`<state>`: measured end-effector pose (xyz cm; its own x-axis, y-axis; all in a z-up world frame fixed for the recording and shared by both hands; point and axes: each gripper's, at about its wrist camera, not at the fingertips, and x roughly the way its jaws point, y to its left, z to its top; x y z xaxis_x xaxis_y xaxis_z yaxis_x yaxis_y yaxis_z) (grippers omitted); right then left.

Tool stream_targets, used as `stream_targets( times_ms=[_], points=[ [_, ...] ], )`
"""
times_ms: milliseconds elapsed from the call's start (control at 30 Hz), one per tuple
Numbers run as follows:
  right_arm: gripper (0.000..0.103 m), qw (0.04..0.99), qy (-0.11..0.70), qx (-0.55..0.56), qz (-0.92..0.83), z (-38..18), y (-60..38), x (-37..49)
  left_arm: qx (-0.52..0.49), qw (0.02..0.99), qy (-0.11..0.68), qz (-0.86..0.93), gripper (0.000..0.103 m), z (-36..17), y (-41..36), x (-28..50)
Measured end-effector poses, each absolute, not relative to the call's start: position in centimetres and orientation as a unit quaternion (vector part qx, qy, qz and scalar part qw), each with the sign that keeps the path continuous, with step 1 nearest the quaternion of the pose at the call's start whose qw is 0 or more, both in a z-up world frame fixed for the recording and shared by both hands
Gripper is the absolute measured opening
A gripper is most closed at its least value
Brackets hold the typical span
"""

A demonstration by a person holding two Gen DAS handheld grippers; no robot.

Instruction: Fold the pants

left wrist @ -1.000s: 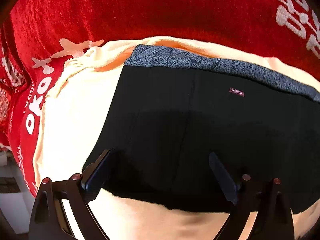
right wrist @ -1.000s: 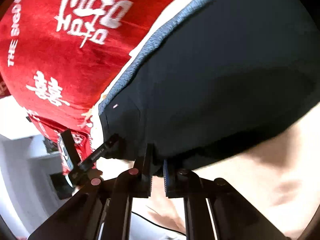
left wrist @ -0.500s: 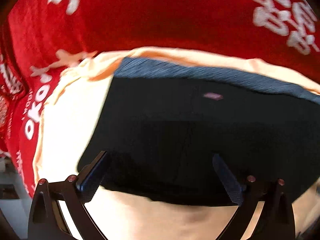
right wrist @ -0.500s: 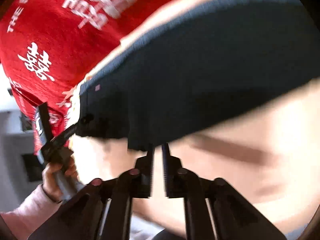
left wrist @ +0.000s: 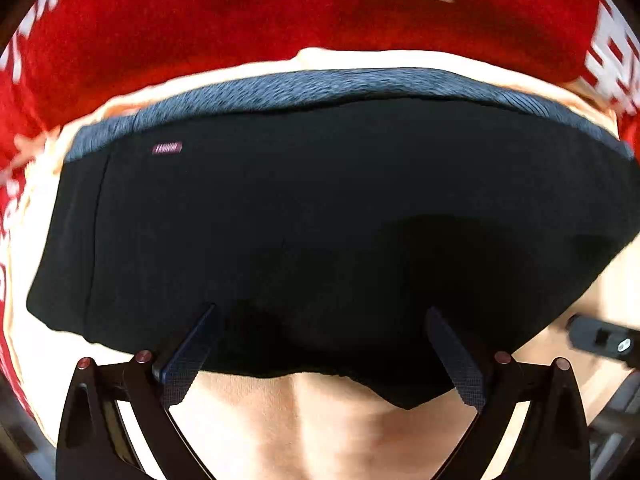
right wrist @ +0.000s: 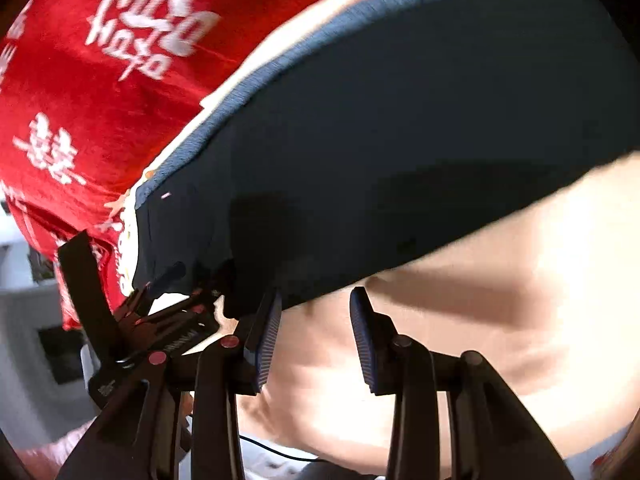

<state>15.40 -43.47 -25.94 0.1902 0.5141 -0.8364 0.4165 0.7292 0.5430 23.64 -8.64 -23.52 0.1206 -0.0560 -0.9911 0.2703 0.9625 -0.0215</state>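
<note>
Fingers of the right gripper (right wrist: 314,312) have just parted, releasing the pants (right wrist: 400,152); left gripper (left wrist: 320,344) stays wide. Fold looks laid.

We saw the black pants (left wrist: 320,220) lying folded on a cream sheet (left wrist: 280,420), their grey waistband (left wrist: 320,88) toward a red blanket (left wrist: 200,20) with white lettering. Our left tongs (left wrist: 320,352) stood wide apart at the near hem, gripping nothing.
</note>
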Motion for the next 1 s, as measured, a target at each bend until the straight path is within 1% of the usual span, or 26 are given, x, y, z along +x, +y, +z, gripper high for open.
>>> stream_targets(
  times_ms=[67,167,200,233,267,367,433,500,567,633,700,733,767,833,900,933,967,1000],
  points=[
    [0.039,0.678,0.614,0.401,0.039,-26.3,-43.8,15.5,0.067,0.744,0.658,-0.097,0.102,-23.3,-7.8,24.2],
    [0.039,0.671,0.598,0.437,0.030,-27.3,-44.3,15.9,0.070,0.747,0.655,-0.095,0.102,-23.2,-7.6,24.9],
    [0.036,0.663,0.596,0.452,0.023,-27.8,-44.5,16.0,0.075,0.745,0.655,-0.098,0.102,-23.3,-8.0,25.1],
    [0.018,0.655,0.595,0.465,0.013,-28.2,-44.8,16.0,0.079,0.744,0.656,-0.100,0.102,-23.4,-8.4,25.1],
    [0.009,0.652,0.595,0.470,0.003,-28.2,-45.1,16.1,0.084,0.743,0.656,-0.102,0.102,-23.5,-8.9,25.1],
    [0.008,0.675,0.585,0.450,0.009,-26.4,-45.3,15.5,0.102,0.741,0.654,-0.114,0.103,-23.8,-9.8,24.0],
    [0.006,0.677,0.603,0.421,-0.003,-26.7,-44.7,14.7,0.117,0.741,0.652,-0.113,0.103,-24.3,-10.3,22.6],
    [0.006,0.655,0.612,0.444,-0.017,-28.2,-45.1,13.4,0.113,0.748,0.644,-0.112,0.103,-24.3,-10.1,22.2],
    [0.007,0.652,0.611,0.450,-0.011,-28.2,-45.3,13.1,0.112,0.743,0.650,-0.112,0.103,-24.2,-9.9,22.6],
    [0.008,0.660,0.626,0.416,0.001,-27.0,-45.0,13.3,0.110,0.736,0.657,-0.116,0.102,-23.8,-9.7,23.5],
    [0.010,0.675,0.635,0.375,0.006,-25.3,-45.1,13.7,0.094,0.750,0.645,-0.111,0.102,-22.9,-7.4,26.6],
    [0.017,0.692,0.631,0.350,0.009,-24.2,-45.2,14.2,0.085,0.759,0.636,-0.106,0.102,-22.2,-6.8,27.2],
    [0.030,0.710,0.625,0.324,0.009,-23.2,-45.3,14.9,0.077,0.767,0.629,-0.100,0.102,-21.6,-6.3,28.5],
    [0.045,0.739,0.615,0.275,0.006,-21.8,-45.7,17.4,0.071,0.779,0.618,-0.077,0.102,-21.2,-5.2,31.4],
    [0.045,0.755,0.606,0.250,0.009,-21.8,-46.1,20.6,0.067,0.790,0.607,-0.049,0.102,-21.3,-4.2,34.3],
    [0.043,0.756,0.607,0.244,0.015,-22.1,-46.2,22.2,0.066,0.794,0.603,-0.036,0.102,-21.6,-3.5,35.9],
    [0.036,0.758,0.608,0.236,0.017,-22.5,-46.3,23.4,0.070,0.796,0.600,-0.025,0.102,-22.0,-3.2,37.0],
    [0.033,0.760,0.609,0.227,0.013,-23.2,-46.1,25.1,0.078,0.797,0.599,-0.009,0.102,-22.7,-2.6,38.1]
  ],
)
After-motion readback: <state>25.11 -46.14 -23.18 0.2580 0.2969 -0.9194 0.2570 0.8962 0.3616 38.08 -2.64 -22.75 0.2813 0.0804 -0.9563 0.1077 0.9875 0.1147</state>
